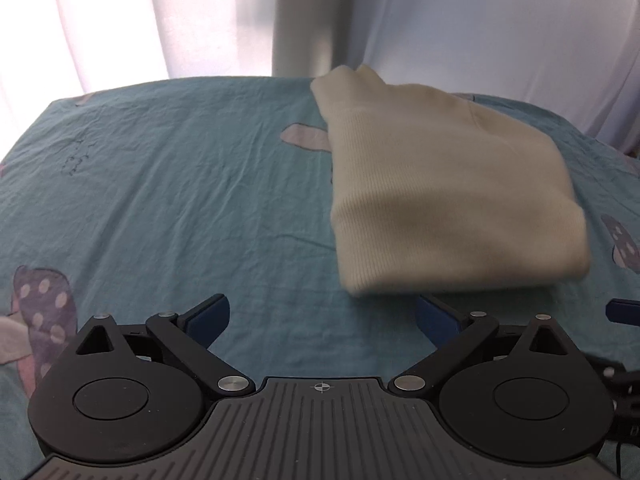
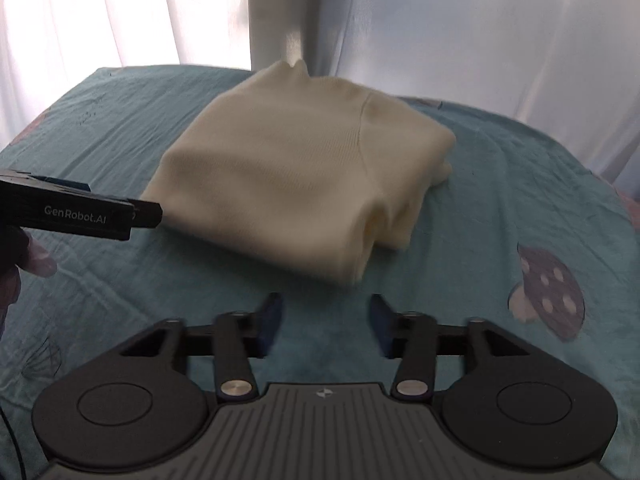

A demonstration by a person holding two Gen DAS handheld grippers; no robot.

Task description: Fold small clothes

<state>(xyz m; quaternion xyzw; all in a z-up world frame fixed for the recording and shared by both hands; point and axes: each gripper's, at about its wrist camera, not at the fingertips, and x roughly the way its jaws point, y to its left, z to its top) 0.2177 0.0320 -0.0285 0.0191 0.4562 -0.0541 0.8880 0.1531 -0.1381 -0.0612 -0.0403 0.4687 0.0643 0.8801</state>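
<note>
The cream ribbed knit garment point(image 2: 296, 176) lies folded into a thick squarish bundle on the teal bed sheet with mushroom prints point(image 2: 520, 184), toward the far half of the bed, in front of the white curtains point(image 2: 120, 12). The fold edge faces me; one looser layer pokes out on the bundle's right side in the right wrist view. The garment is motion-blurred, so I can't tell how neat the edges are.

My right hand-held gripper point(image 2: 322, 322) sits just short of the bundle's near edge, blue pads apart, nothing between them. My left hand-held gripper point(image 1: 322, 316) is spread as wide as it goes, also empty, near the bundle's near-left corner; in the right wrist view its black body comes in from the left, tip just beside the garment, and I can't tell whether it touches.

Step, as I judge it: a fold is just down and let go, both grippers clear of the cloth. The garment looks close to finished.

Next move, my guess: either tidy the loose right-side layer or pinch the bundle and set it aside. Both need a low approach, so the pads take only the knit and not the sheet below.
</note>
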